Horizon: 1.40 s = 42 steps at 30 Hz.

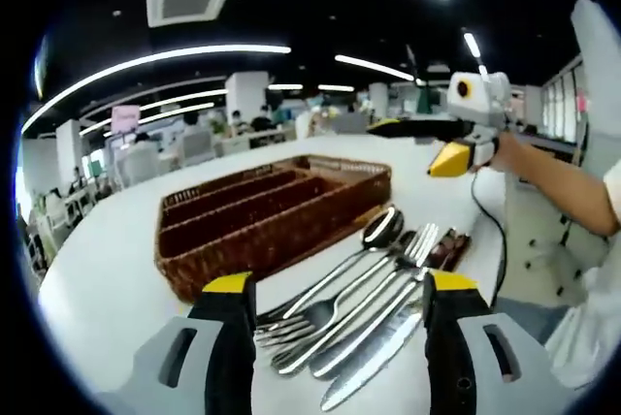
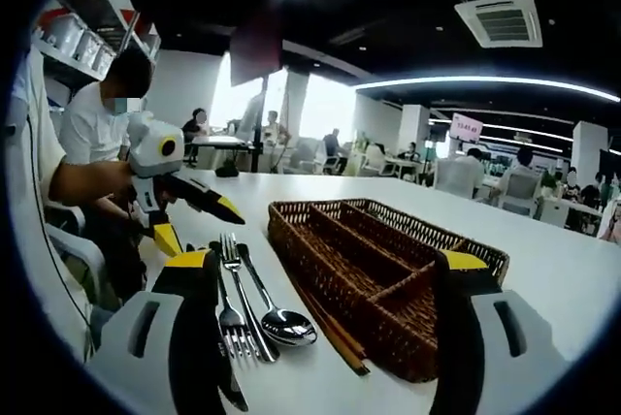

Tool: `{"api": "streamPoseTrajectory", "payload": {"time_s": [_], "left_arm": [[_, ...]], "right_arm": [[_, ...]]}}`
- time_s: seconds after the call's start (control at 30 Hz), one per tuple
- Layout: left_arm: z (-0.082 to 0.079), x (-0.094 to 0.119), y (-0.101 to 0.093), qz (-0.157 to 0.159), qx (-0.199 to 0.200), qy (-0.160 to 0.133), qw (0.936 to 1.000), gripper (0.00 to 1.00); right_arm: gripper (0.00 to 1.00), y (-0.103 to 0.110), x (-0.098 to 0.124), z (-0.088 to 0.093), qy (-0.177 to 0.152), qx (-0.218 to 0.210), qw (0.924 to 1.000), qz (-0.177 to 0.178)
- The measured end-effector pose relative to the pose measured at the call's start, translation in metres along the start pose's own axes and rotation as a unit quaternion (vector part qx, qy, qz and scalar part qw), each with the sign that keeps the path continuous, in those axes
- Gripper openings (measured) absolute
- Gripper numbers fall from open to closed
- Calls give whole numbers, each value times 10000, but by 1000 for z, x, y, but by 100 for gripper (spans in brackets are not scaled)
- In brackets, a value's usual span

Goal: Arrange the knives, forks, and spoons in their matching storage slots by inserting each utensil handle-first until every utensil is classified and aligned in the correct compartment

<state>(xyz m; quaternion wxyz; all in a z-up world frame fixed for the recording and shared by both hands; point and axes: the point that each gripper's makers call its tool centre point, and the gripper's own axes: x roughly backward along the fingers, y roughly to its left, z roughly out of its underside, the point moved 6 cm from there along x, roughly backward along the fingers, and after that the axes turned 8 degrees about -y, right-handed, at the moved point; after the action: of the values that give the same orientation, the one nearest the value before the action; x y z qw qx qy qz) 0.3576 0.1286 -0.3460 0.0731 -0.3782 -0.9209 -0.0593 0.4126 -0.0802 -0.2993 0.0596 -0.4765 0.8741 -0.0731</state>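
One wicker tray (image 1: 272, 216), two forks (image 1: 320, 313), one spoon (image 1: 380, 229), one knife (image 1: 374, 362) can be counted

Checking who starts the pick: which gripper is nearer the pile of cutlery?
Left. The left gripper hangs open right over the pile of cutlery; the right gripper is open too, off toward the wicker tray.

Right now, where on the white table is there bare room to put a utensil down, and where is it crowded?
Bare table lies beyond the wicker tray's far side, and past its end in the right gripper view. It is crowded along the other side, where the utensil pile lies beside the tray. The tray's compartments look empty.
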Motion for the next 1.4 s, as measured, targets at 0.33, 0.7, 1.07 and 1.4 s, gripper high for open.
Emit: {"api": "streamPoseTrajectory", "payload": {"time_s": [0.33,0.7,1.07,1.4], "left_arm": [[-3,-27,9,576,50,231,9981,63],[1,-45,14,1070,266,543,9924,51],[1,-67,9,1587,328,955,9821,33],[9,-79,7,1987,25,1401,9700,25]], "right_arm": [[90,10,24,2,-142,-75,9994,302],[94,24,46,5,-342,-131,9977,567],[93,40,63,1,-522,-119,9959,729],[93,32,80,-1,-794,-317,9914,986]]}}
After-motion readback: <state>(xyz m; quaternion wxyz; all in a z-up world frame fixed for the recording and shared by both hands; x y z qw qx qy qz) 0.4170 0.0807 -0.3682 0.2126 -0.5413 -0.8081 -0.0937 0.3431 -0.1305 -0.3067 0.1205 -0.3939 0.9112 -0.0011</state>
